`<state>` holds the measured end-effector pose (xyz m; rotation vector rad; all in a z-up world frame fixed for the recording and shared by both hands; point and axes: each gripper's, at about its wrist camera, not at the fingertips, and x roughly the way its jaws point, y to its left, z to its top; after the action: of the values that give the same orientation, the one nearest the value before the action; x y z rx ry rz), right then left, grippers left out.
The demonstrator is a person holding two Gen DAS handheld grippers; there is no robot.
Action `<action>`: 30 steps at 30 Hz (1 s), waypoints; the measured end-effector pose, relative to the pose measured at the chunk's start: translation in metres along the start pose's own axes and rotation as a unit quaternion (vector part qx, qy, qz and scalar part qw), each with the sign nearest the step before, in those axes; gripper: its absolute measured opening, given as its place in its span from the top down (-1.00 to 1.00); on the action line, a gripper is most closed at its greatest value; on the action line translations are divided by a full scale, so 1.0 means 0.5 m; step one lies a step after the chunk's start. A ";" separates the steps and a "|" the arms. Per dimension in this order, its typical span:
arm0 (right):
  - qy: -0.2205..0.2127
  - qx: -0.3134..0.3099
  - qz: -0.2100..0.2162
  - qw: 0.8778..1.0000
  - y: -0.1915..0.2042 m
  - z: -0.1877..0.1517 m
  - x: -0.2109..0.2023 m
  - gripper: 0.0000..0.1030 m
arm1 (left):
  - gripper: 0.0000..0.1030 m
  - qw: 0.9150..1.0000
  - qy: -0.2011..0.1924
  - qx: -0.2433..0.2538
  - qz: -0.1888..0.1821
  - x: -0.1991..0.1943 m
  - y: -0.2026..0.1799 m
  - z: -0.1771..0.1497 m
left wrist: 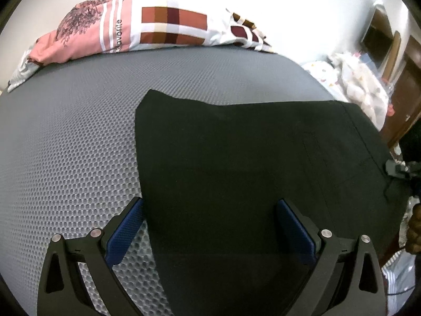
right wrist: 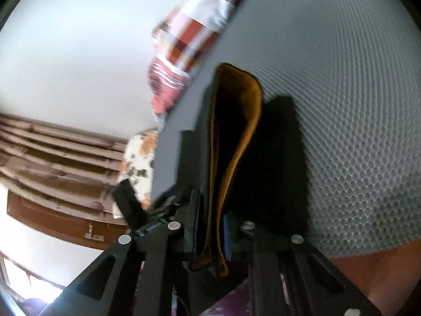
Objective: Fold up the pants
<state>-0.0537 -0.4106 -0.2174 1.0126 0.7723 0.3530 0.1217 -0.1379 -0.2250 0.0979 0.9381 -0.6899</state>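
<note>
The black pants [left wrist: 236, 158] are spread flat on the grey honeycomb-textured bed [left wrist: 65, 144], their left edge running straight down toward the left gripper [left wrist: 210, 226] and their far edge lying well short of the bedding at the head. A broad stretch of bare mattress is seen to the left of and beyond the cloth. The left gripper is held low over the near part of the pants, its blue-padded fingers [left wrist: 123, 234] spread wide with nothing between them; one finger is over the mattress, the other over the cloth. The right gripper [right wrist: 213, 237] is turned steeply on its side, and its fingers are closed narrowly on a folded edge of the pants [right wrist: 263, 163], where an orange lining [right wrist: 236, 144] is exposed. A patterned quilt [left wrist: 158, 23] is bunched along the far edge of the bed, and a white floral blanket [left wrist: 355, 84] is heaped off the right side.
</note>
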 end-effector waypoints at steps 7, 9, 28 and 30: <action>0.003 0.074 -0.027 0.997 -0.129 -0.028 0.001 0.75 | -0.93 1.000 0.001 0.008 0.019 -0.006 -0.012 -0.009; 0.003 0.059 -0.036 0.998 -0.118 -0.026 0.002 0.74 | -0.93 0.999 -0.005 0.005 0.033 -0.018 0.000 -0.003; -0.010 -0.029 -0.151 0.988 -0.064 0.023 -0.013 0.08 | -0.65 0.994 0.059 0.052 -0.073 0.021 -0.011 0.005; -0.004 -0.024 -0.131 0.991 -0.075 0.035 -0.004 0.06 | -0.59 0.995 0.054 0.042 -0.073 0.016 -0.006 0.004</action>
<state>-0.0456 -0.4418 -0.2436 0.8549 0.8734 0.1402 0.1248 -0.1449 -0.2293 0.1439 1.0259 -0.8662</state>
